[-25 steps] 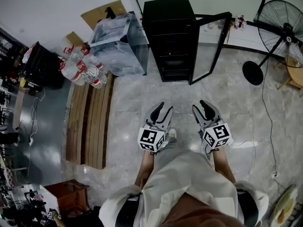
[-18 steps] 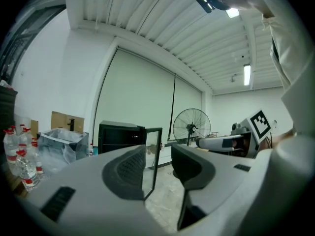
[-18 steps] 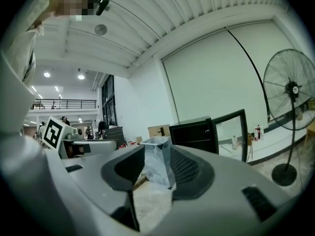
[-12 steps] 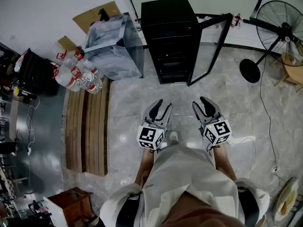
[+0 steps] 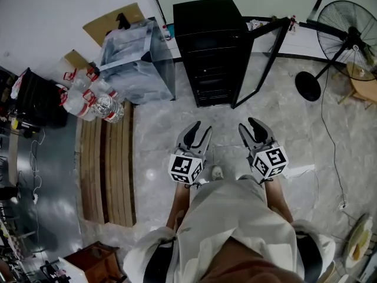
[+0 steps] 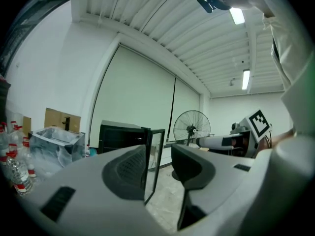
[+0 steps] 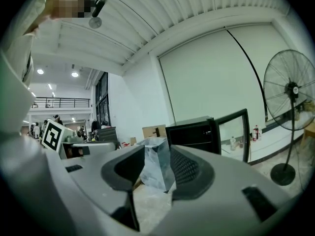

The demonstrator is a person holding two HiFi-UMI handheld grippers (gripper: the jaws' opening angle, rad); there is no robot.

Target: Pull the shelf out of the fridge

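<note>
Fridge: black, upper centre of the head view, with its door swung open to the right so the inside can be reached.
Shelf: inside the fridge, not yet pulled out (dark, hard to make out).
Left claw: released and empty, aimed at the fridge but well apart from it.
Right claw: released and empty, beside the left one, likely readied for a two-sided grip.

Even indoor light; sharp head view, fisheye gripper views.
Light is given by ceiling tubes, and soft glare is spread over the glossy floor. Only faint shadows are cast. The fridge interior is lost in black. Both gripper views are bent and vignetted at the edges, with the near foreground blurred.
</note>
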